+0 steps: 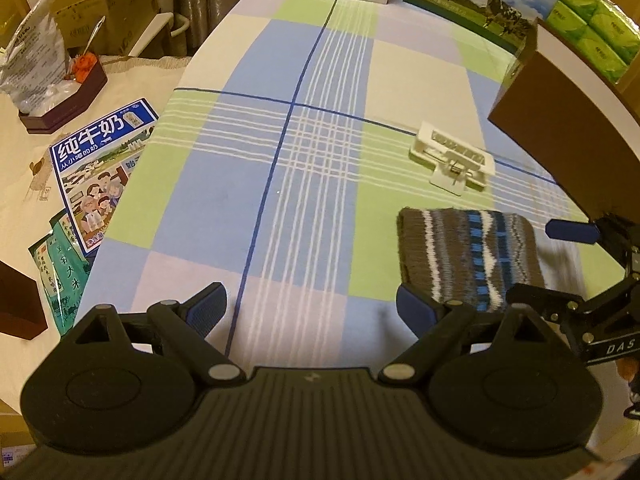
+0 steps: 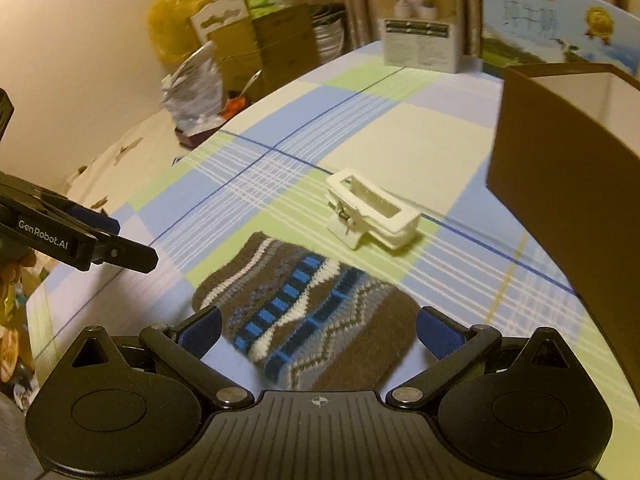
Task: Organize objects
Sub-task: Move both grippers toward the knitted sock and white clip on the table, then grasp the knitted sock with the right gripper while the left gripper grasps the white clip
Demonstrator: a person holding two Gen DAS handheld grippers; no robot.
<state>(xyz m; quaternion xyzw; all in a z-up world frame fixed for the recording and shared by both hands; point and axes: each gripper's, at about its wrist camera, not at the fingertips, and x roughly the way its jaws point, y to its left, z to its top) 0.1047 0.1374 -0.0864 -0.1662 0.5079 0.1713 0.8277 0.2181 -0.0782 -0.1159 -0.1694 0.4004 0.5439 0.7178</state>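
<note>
The right gripper point(image 2: 318, 330) hangs with fingers wide over the folded brown-and-blue patterned knit cloth point(image 2: 308, 324) on the checked desk point(image 2: 280, 120), a grasp apparently next. The left gripper point(image 1: 310, 306), fingers wide, is empty. The white plastic hair clip point(image 2: 370, 212) lies just beyond, near the open brown cardboard box point(image 2: 560, 184), the likely destination.

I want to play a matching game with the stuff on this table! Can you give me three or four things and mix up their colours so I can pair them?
Things:
1. hair clip
2. knitted pouch
3. open box
4. tong pads

Colours:
A. brown outside, pale inside
B. dark blue
C. white
D. brown with blue and white stripes

Pairs: 1-C, 2-D, 3-A, 4-B
</note>
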